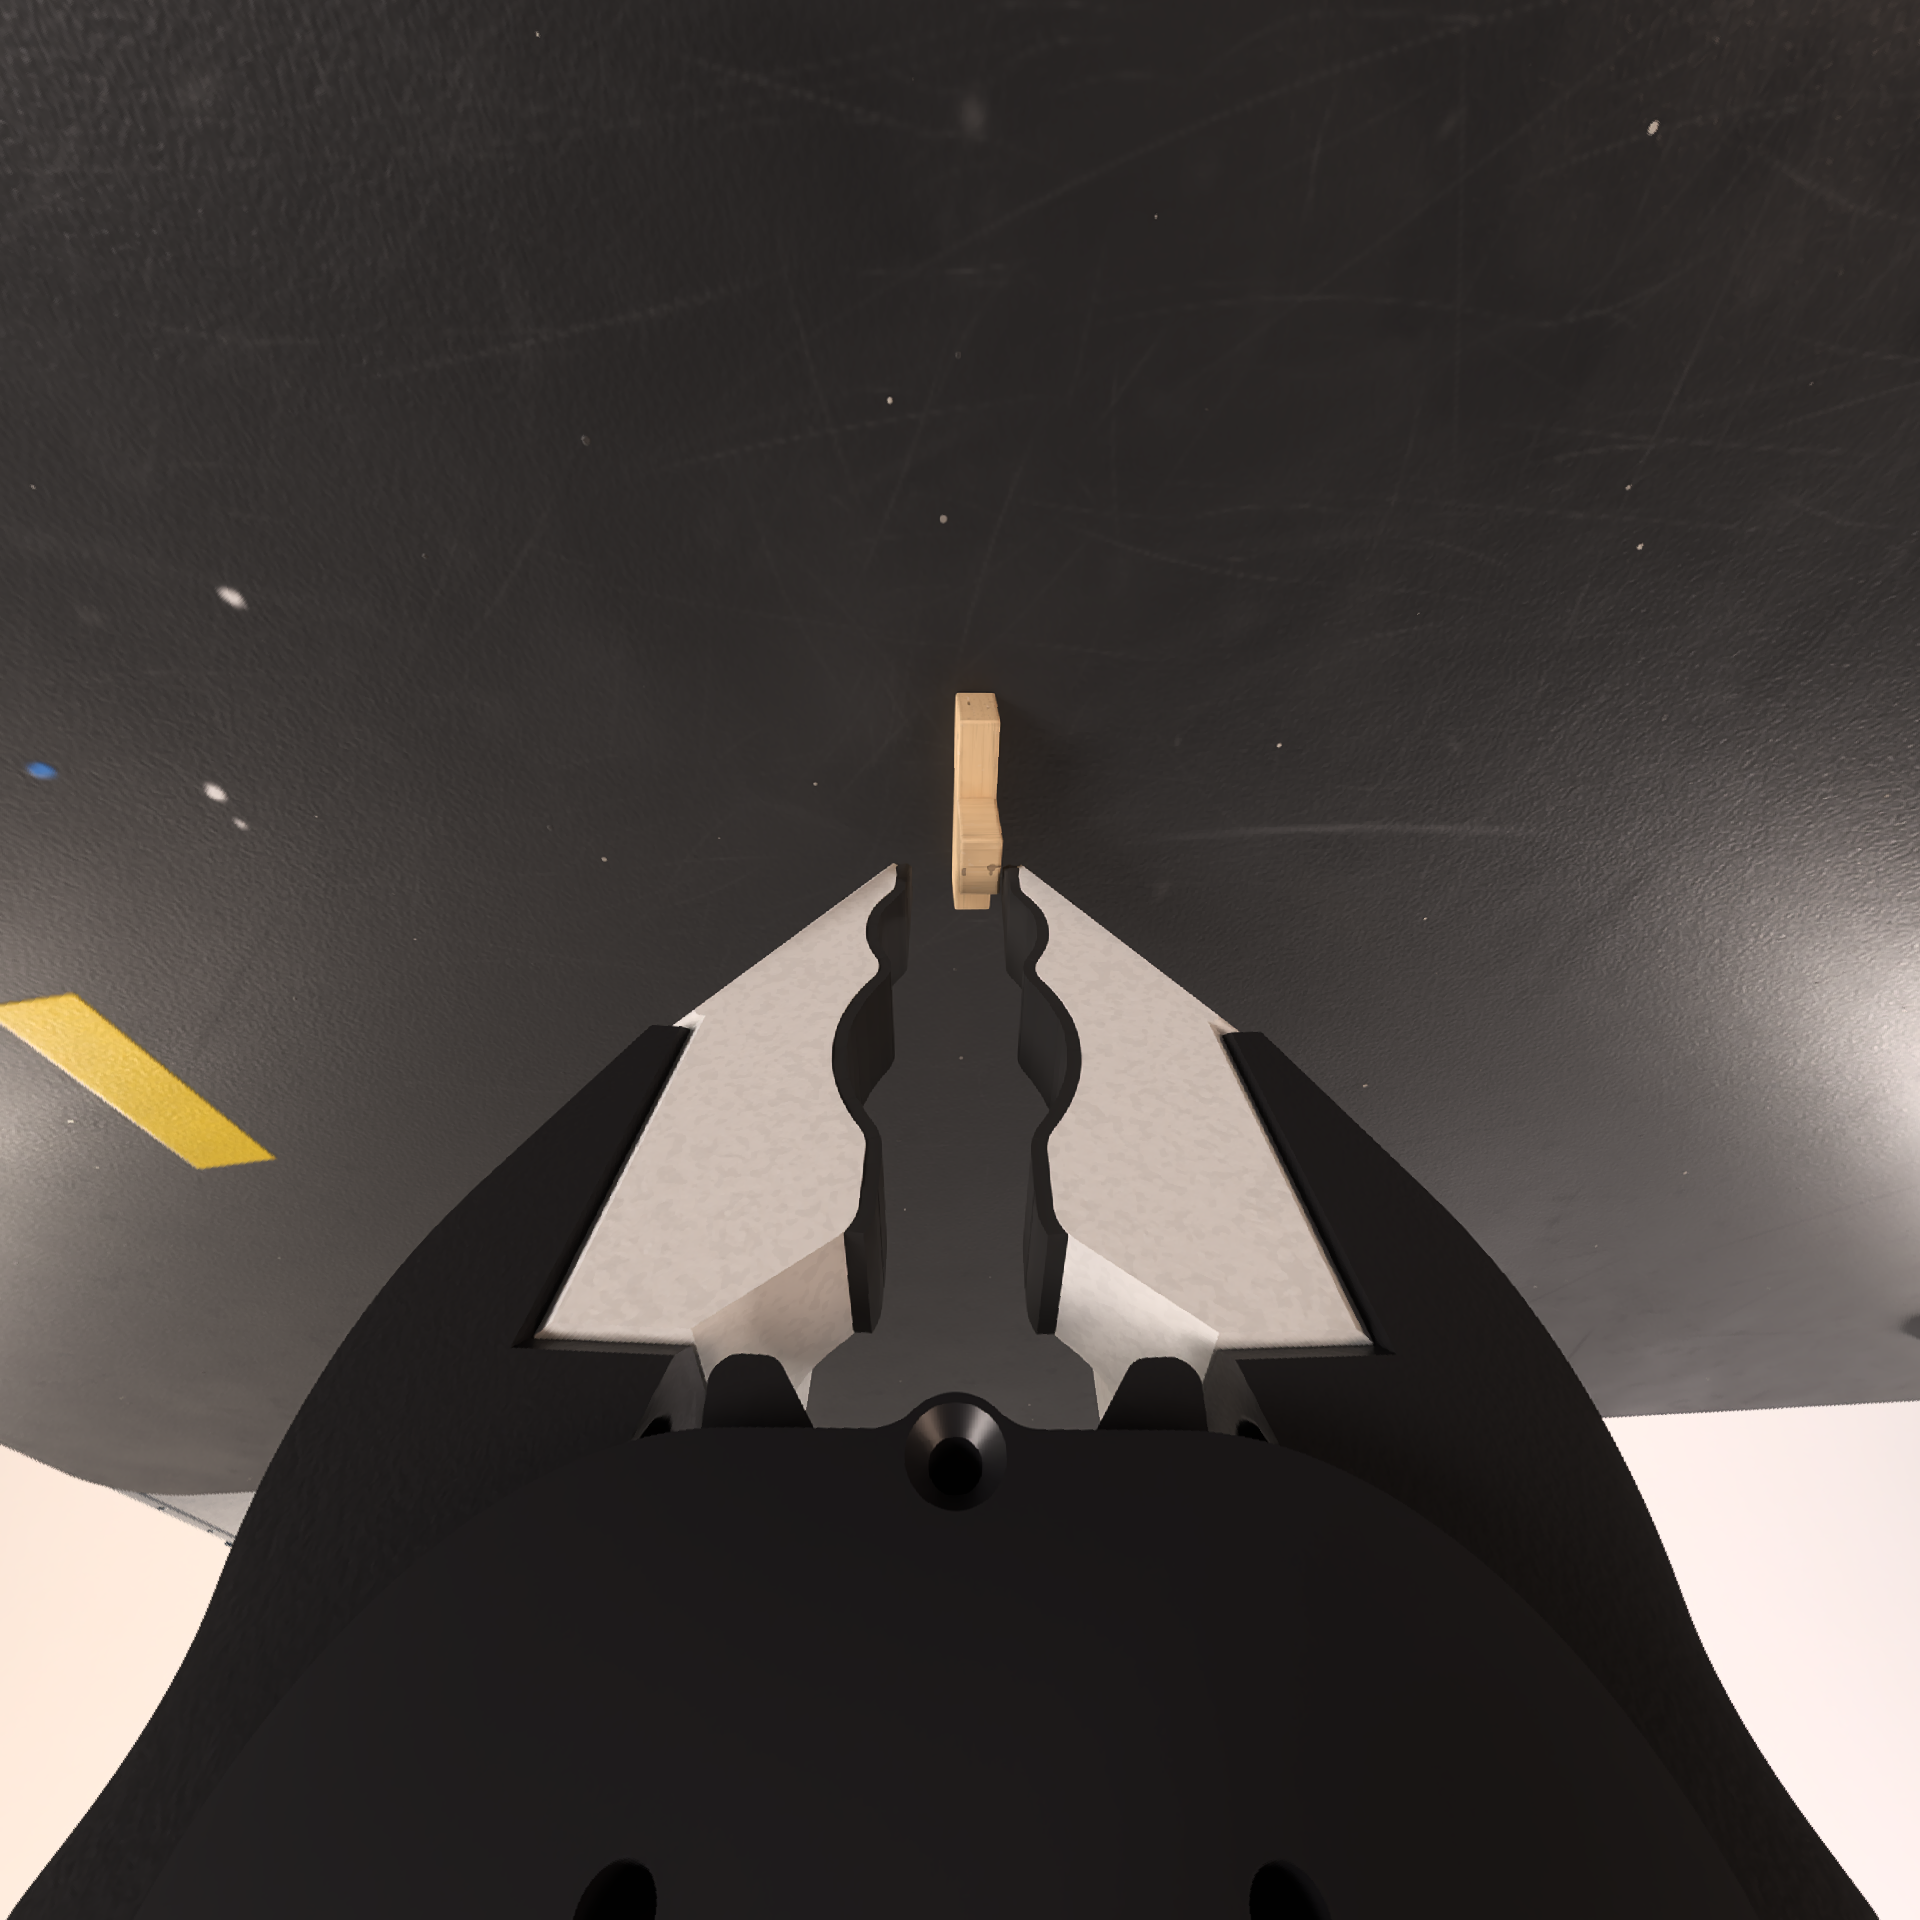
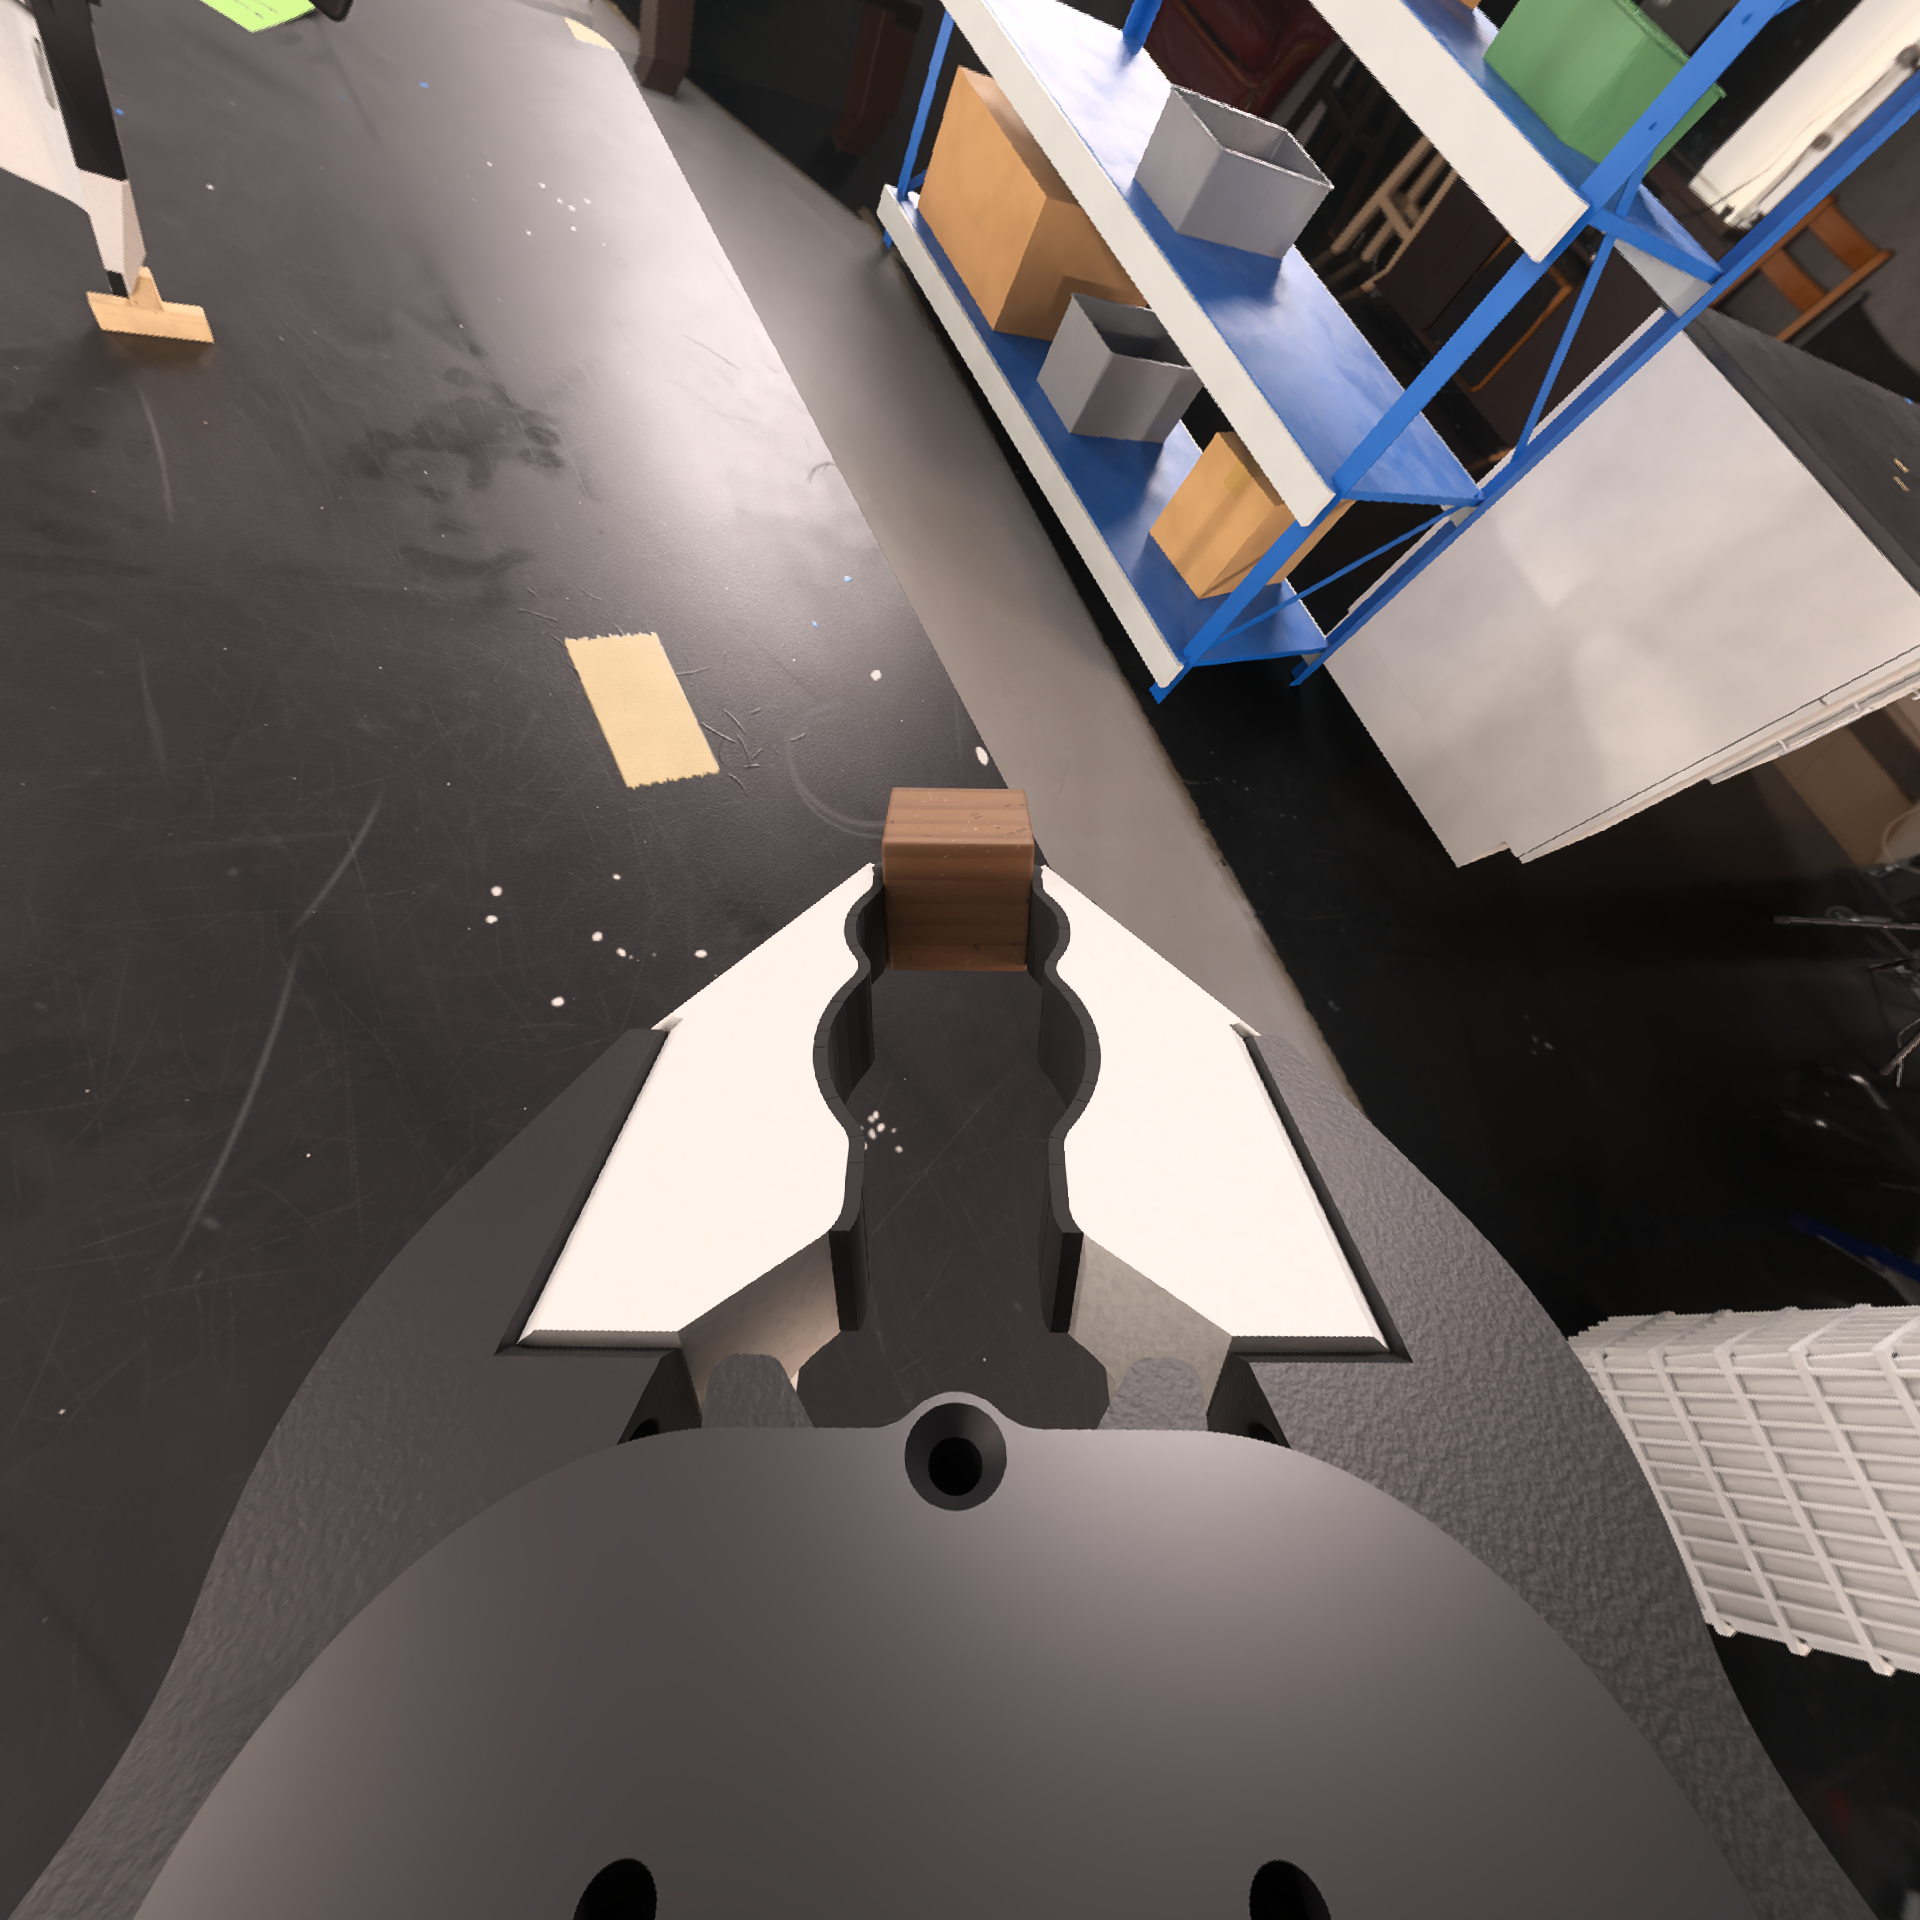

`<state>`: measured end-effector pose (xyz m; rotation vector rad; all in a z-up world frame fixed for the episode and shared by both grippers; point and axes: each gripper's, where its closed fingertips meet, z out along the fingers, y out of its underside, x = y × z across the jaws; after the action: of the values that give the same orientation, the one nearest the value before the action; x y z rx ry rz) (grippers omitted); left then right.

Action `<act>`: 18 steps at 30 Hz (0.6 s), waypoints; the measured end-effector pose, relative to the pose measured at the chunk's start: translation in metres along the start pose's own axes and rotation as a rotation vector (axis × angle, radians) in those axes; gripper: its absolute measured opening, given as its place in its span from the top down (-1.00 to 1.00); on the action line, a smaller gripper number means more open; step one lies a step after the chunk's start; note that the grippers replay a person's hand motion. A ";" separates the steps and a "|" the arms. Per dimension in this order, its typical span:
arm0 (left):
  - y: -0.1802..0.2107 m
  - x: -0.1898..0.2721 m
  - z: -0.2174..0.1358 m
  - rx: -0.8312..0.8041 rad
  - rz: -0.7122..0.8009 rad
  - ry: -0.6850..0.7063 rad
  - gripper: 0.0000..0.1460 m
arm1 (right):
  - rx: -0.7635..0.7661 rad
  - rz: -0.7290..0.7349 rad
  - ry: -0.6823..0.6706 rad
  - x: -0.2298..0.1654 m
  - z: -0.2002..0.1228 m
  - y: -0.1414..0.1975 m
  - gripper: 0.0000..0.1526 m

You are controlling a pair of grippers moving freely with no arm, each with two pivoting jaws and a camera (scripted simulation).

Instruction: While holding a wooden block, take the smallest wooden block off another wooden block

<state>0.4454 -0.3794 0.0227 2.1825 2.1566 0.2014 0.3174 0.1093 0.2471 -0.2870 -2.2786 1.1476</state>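
Note:
My right gripper (image 2: 956, 883) is shut on a brown wooden cube (image 2: 956, 883) and holds it above the dark table (image 2: 312, 727). A pale flat wooden block (image 1: 977, 743) lies on the table, with a smaller pale block (image 1: 975, 857) standing on it. My left gripper (image 1: 961, 878) points down at it. Its jaws are narrowly apart around the small block's near end, which touches the right finger with a gap on the left. In the right wrist view the left gripper (image 2: 127, 272) stands far left over the small block (image 2: 149, 294) and the flat block (image 2: 166, 324).
The table edge (image 2: 1039, 623) runs diagonally on the right. Beyond it stand a blue shelf rack (image 2: 1247, 395) with cardboard boxes and grey bins, and a white crate (image 2: 1766, 1475). Tape patches mark the table (image 2: 639, 707), and a yellow tape patch (image 1: 135, 1081) shows in the left wrist view.

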 end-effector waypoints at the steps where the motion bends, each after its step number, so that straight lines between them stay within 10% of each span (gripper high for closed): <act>1: 0.000 0.000 0.000 -0.004 0.001 -0.003 0.77 | -0.003 -0.001 0.000 0.000 0.000 0.000 0.66; 18: 0.003 0.004 0.001 -0.031 -0.004 -0.033 0.91 | 0.007 -0.005 -0.001 0.000 -0.003 -0.001 0.66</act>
<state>0.4482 -0.3752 0.0218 2.1492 2.1263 0.1961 0.3192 0.1108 0.2489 -0.2781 -2.2748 1.1536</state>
